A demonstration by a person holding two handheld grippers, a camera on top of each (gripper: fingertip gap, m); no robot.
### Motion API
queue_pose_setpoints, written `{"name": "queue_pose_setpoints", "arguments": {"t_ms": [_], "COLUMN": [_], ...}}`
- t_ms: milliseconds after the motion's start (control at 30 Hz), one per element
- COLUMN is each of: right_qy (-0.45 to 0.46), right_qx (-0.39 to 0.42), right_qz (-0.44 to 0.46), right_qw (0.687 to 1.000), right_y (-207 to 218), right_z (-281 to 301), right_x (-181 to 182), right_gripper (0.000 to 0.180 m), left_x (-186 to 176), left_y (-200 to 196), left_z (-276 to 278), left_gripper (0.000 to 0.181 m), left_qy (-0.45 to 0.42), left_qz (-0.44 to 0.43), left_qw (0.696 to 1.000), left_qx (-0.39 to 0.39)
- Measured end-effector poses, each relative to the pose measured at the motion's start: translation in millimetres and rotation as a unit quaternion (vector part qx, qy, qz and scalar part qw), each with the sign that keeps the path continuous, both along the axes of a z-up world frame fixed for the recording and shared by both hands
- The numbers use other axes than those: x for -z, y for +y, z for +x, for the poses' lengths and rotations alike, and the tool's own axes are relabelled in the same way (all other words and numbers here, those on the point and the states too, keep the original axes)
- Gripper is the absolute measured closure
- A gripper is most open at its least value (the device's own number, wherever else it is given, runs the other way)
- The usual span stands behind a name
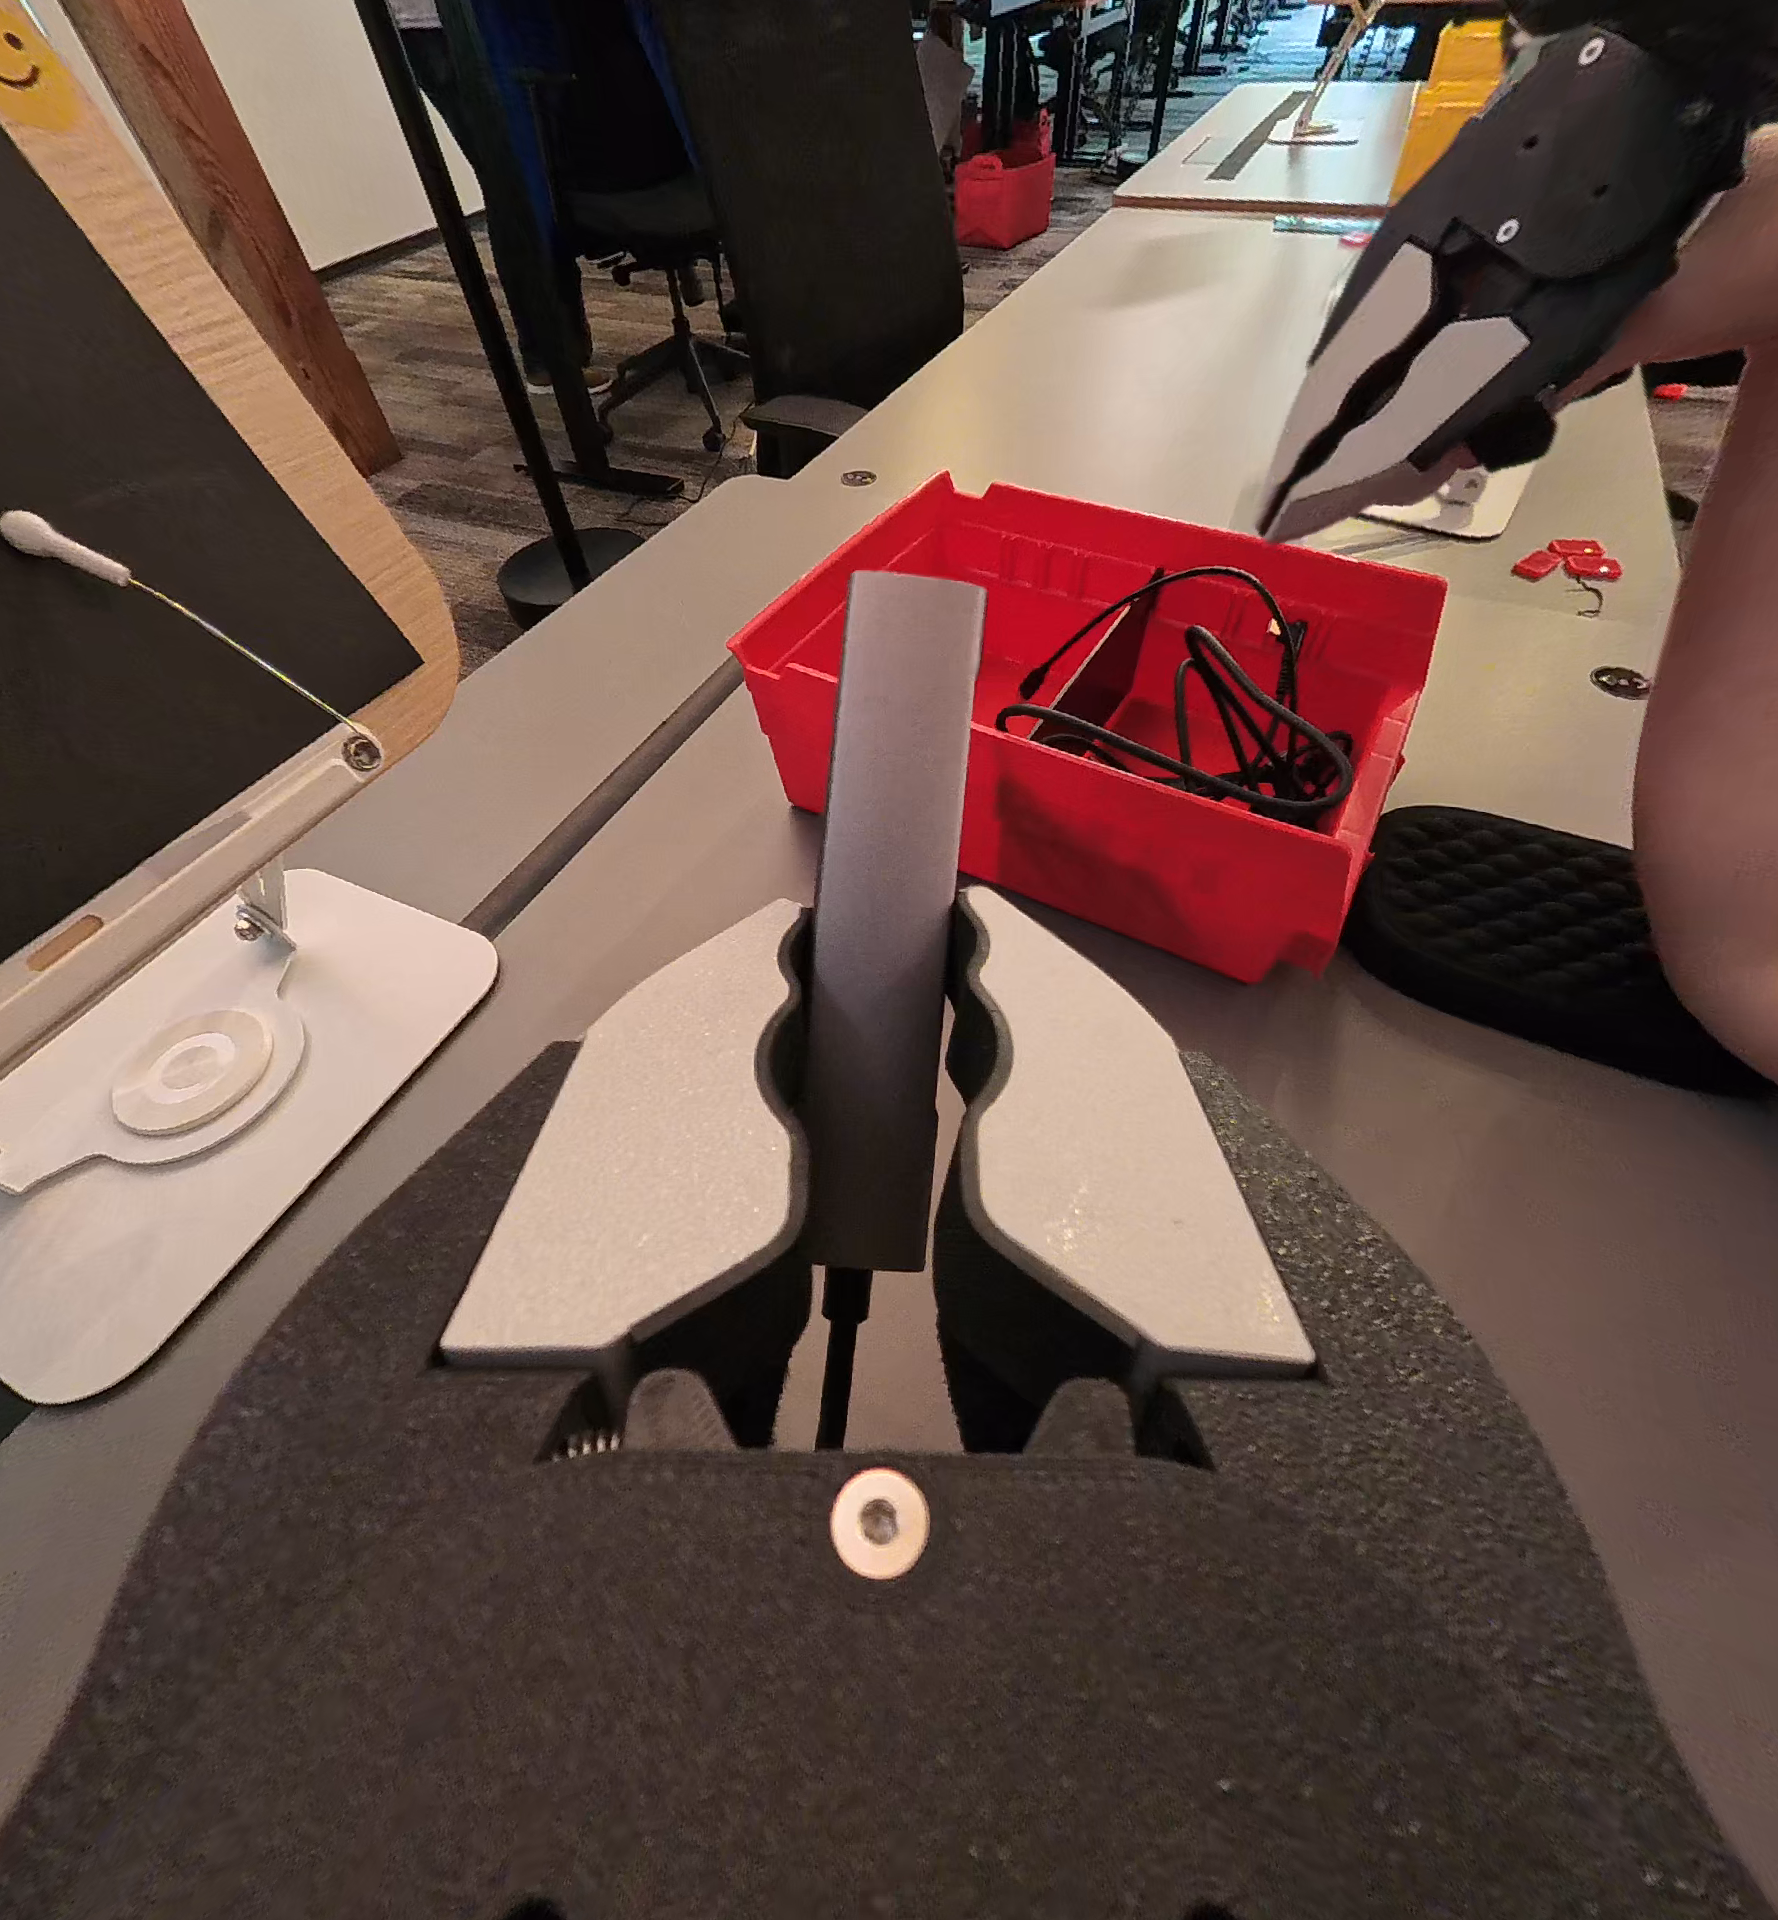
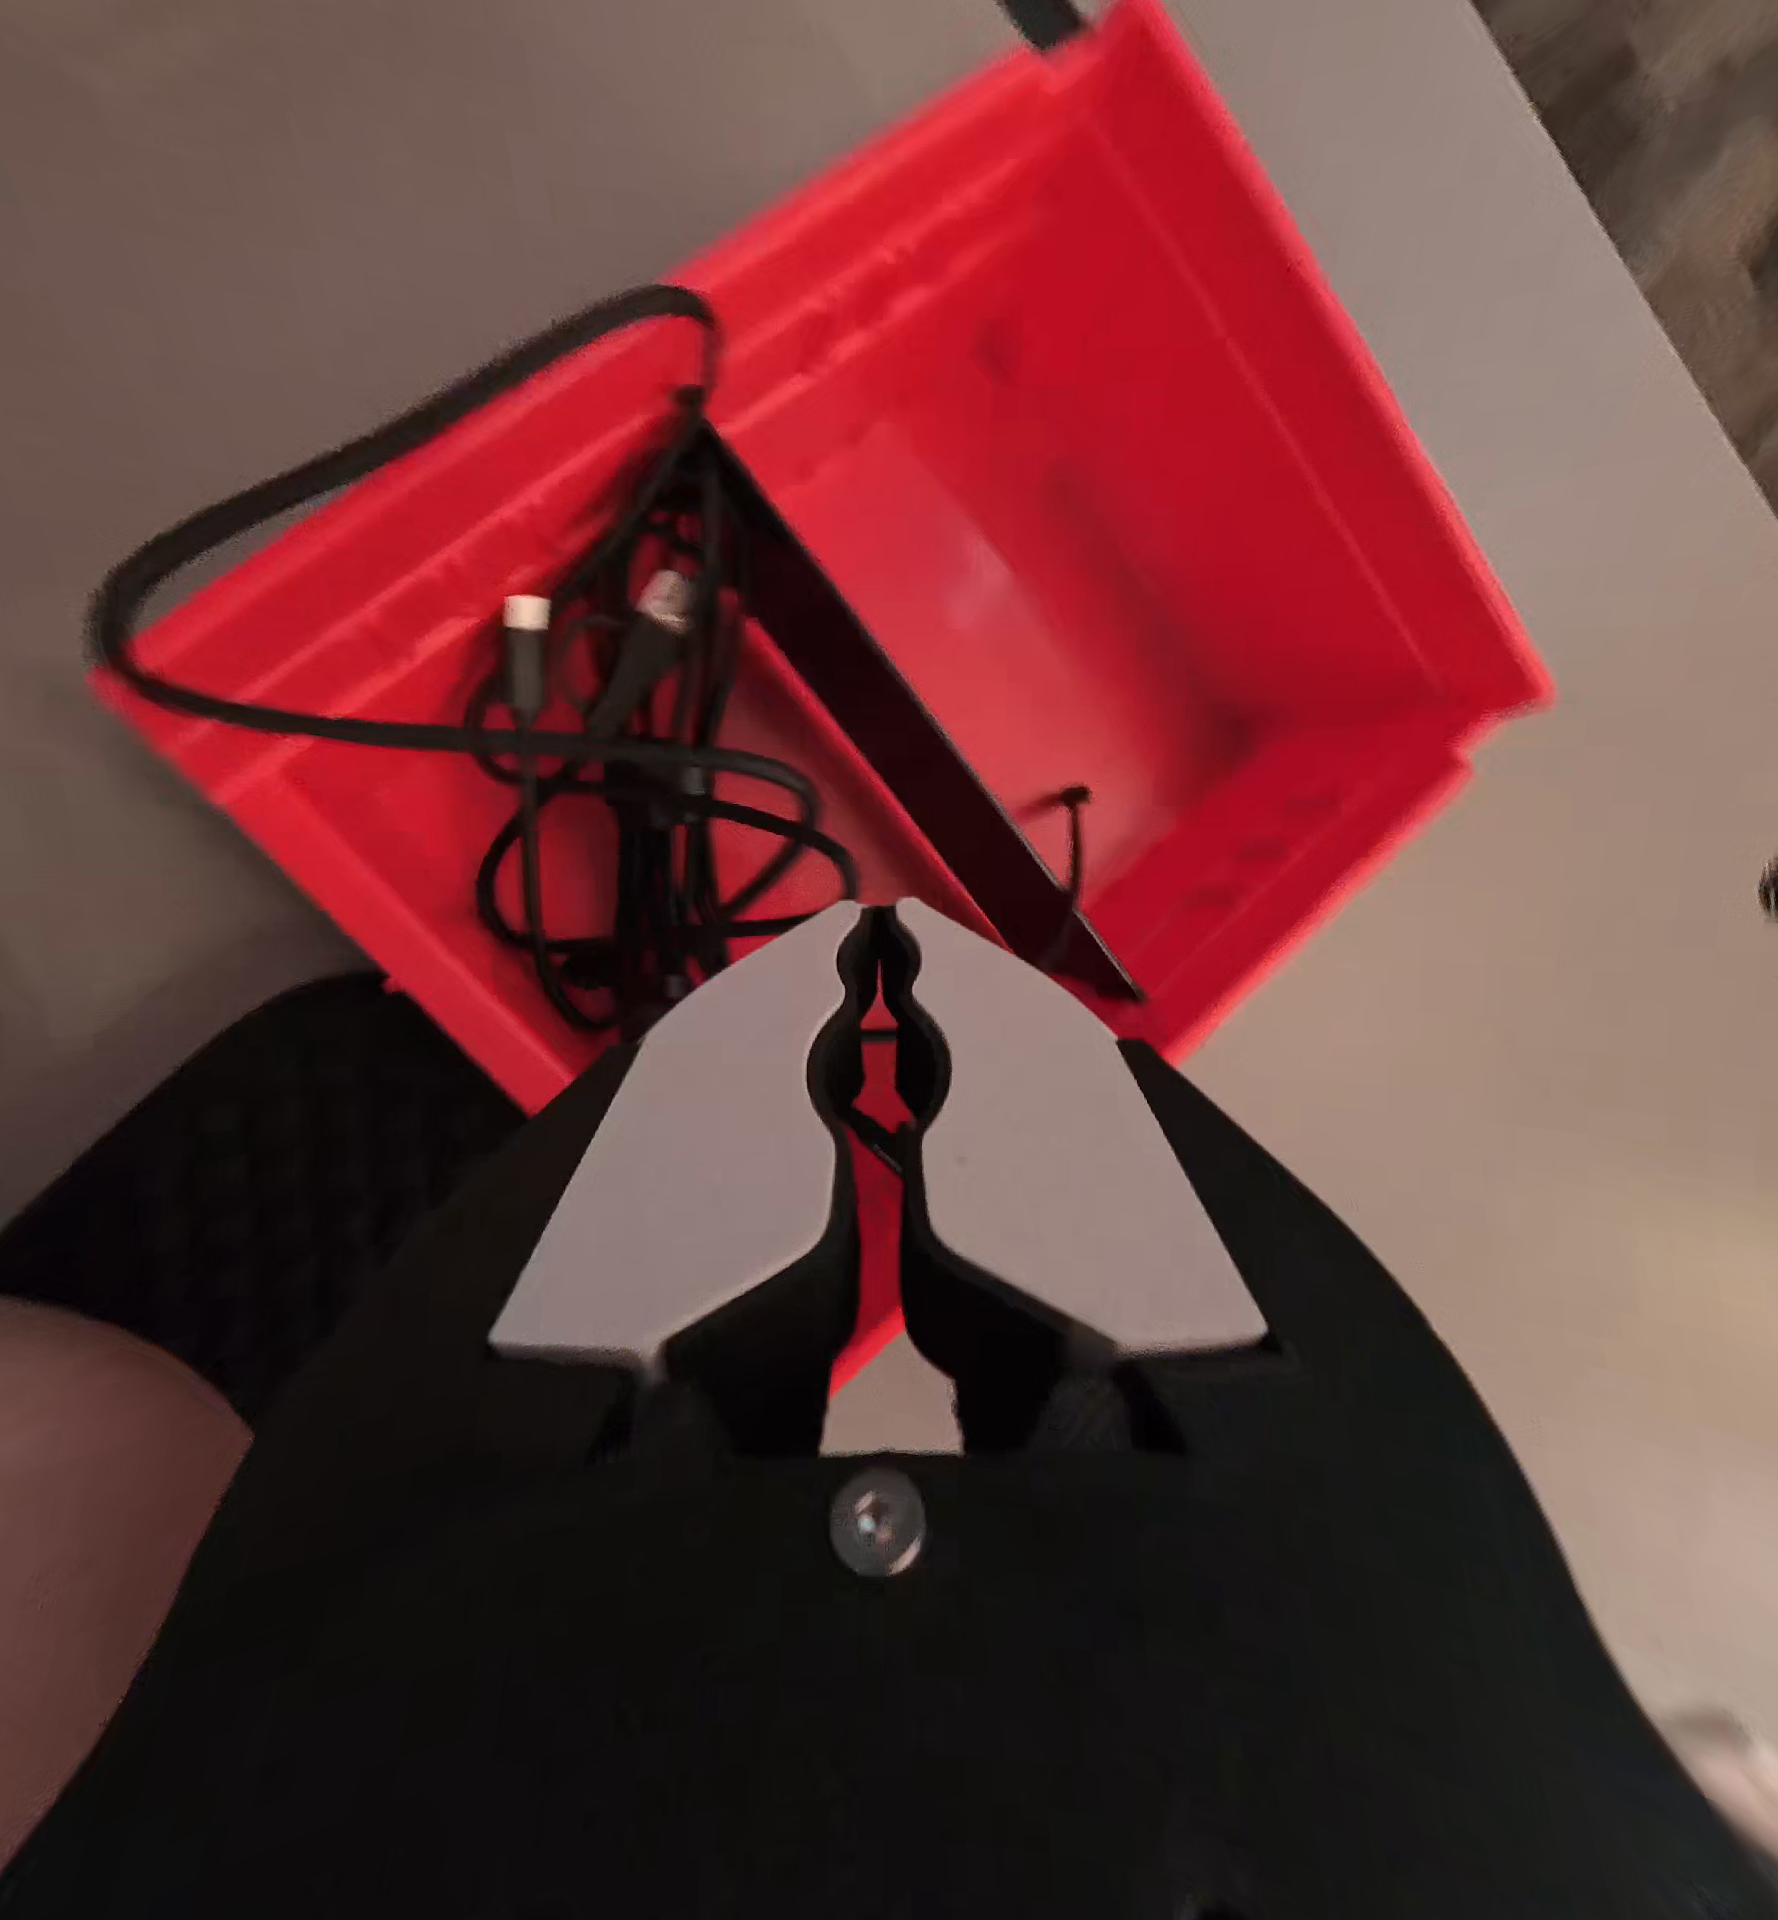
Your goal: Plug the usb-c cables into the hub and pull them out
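Note:
My left gripper (image 1: 883, 914) is shut on the hub (image 1: 900, 748), a dark grey bar that sticks out forward between the fingers, with its own black lead hanging out at the rear. Just beyond it stands a red bin (image 1: 1072, 821) on the grey table. Tangled black USB-C cables (image 1: 1238, 727) lie in its right compartment. My right gripper (image 1: 1280, 520) hovers over the bin's far right corner, pointing down. In the right wrist view it (image 2: 877, 914) is shut with nothing visibly held, above the bin (image 2: 1280, 468) and the cables (image 2: 636, 769), one silver plug (image 2: 523, 613) showing.
A black divider (image 2: 895, 727) splits the bin. A black mesh pad (image 1: 1508, 914) lies right of the bin. A white stand base (image 1: 189, 1091) with a tilted dark board stands on the left. Small red pieces (image 1: 1571, 561) lie behind. A person's arm (image 1: 1747, 727) is at the right. The tips of one gripper are about 30 cm away from the tips of the other.

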State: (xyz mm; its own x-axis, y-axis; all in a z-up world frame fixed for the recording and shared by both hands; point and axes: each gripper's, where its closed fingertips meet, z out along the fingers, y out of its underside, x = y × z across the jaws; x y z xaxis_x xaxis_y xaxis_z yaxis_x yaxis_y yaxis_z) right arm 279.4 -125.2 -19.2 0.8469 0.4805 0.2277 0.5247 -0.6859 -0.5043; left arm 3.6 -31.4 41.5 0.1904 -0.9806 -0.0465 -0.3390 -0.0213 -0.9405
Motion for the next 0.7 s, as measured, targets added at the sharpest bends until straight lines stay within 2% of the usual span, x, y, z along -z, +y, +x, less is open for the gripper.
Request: {"name": "queue_pose_setpoints", "arguments": {"t_ms": [133,300,367,500,567,700], "right_qy": [0.029,0.056,0.069,0.085,0.079,0.091], "right_qx": [0.179,0.243,0.259,0.265,0.257,0.196], "right_qz": [-0.057,-0.129,-0.128,-0.152,-0.171,-0.159], "right_qw": [0.982,0.960,0.955,0.948,0.948,0.963], "right_y": [6,-2,-1,-1,-1,6], "right_z": [42,50,51,47,47,31], "right_x": [17,43,43,52,59,49], "right_gripper": [0.177,0.163,0.157,0.158,0.169,0.174], "left_x": [3,4,3,3,4,4], "left_y": [-2,-2,-1,-2,-4,-4], "left_z": [2,2,2,2,3,3], "left_gripper": [0.158,0.158,0.158,0.158,0.158,0.158], "left_qy": [0.007,0.009,0.008,0.009,0.010,0.012], "left_qz": [0.002,0.004,0.002,0.004,0.004,0.006], "left_qw": [1.000,1.000,1.000,1.000,1.000,1.000], "left_qx": [0.003,0.001,0.001,0.003,0.005,0.005]}}
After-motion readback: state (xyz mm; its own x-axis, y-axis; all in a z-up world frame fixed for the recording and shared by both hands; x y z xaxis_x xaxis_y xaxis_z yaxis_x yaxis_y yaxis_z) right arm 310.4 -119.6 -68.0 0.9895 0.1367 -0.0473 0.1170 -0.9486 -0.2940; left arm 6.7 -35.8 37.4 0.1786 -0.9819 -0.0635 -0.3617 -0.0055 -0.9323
